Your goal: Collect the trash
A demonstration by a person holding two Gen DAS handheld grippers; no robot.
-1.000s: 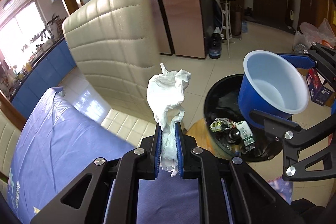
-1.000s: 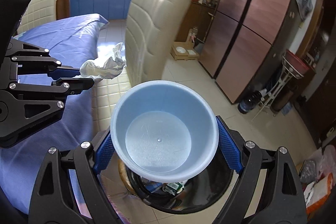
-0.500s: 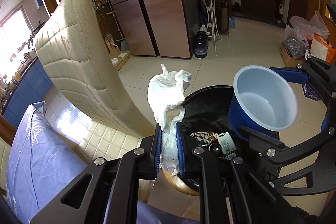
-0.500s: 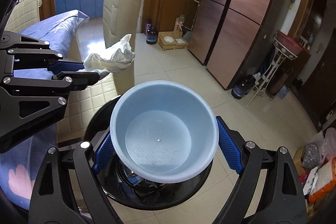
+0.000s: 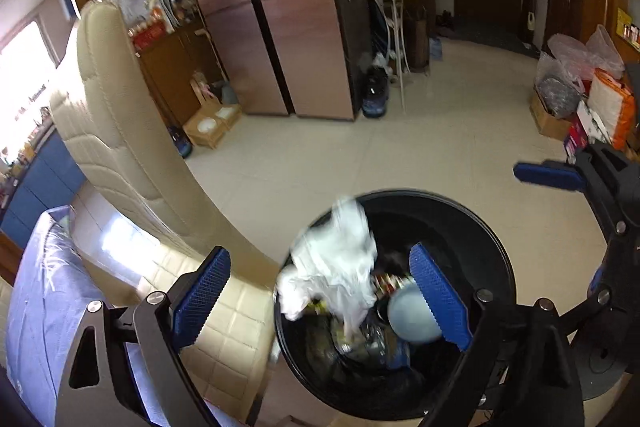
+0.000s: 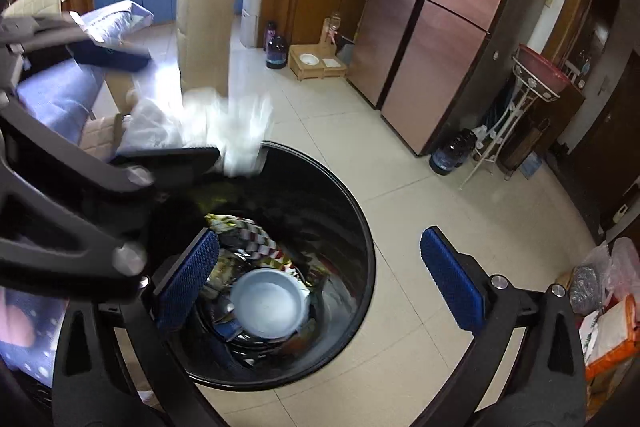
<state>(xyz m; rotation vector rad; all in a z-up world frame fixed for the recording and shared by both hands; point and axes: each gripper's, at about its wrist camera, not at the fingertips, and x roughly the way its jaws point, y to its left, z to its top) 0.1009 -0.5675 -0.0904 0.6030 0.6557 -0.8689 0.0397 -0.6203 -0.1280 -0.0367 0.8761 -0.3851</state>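
While both sets of jaws swing wider over the black trash bin (image 6: 352,211), nothing pressed by any pad. Left gripper (image 5: 320,291): spreading apart, blue pads clear of the crumpled white tissue (image 5: 336,267), which shows blurred between them at the bin's near-left rim, touching neither pad. Same tissue seen from the right wrist as a smeared white mass (image 6: 236,131) just above the bin's far rim, beside the left gripper's dark finger. Right gripper (image 6: 332,279): likewise opening, empty, one pad over the bin's mouth, the other over bare floor tile outside the rim.

Inside the bin: pale blue plastic bowl (image 6: 268,303), mouth up, lying on a heap of wrappers (image 6: 244,231) with a checked foil packet toward the far side; dark bottles or cans beneath, too dim to name. From the left wrist, bowl's rounded outside (image 5: 412,315) partly hidden behind the right-hand pad.

Beside the bin: cream padded chair (image 5: 120,131), blue cloth-covered table (image 5: 44,291). Farther off: copper-toned fridge (image 6: 440,7), bags and boxes (image 5: 580,95) by the wall.
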